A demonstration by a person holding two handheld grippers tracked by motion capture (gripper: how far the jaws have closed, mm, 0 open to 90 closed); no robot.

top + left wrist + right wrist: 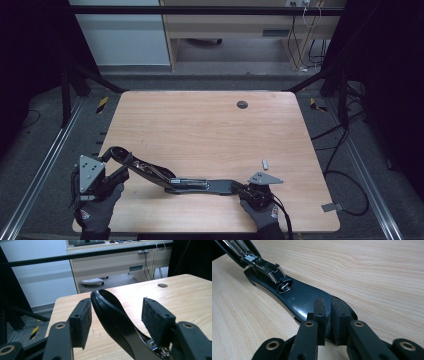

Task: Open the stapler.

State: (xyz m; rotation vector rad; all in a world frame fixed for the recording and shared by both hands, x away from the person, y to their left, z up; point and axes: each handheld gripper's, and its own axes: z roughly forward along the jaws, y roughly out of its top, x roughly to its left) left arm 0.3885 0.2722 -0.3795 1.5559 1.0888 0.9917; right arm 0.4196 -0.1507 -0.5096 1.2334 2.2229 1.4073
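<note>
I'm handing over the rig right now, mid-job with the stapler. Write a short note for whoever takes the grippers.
Left gripper: jaws wide, one either side of the stapler's top arm, pads not pressing it.
Right gripper: jaws nearly together around the front tip of the stapler's base; grip looks loose at best.
Stapler: swung fully open, lying near the table's front edge, staple channel exposed.
Small grey piece lies beside the right gripper; too small to identify.
Done: stapler opened out.
Left: probably loading and closing it; judge before moving.
</note>
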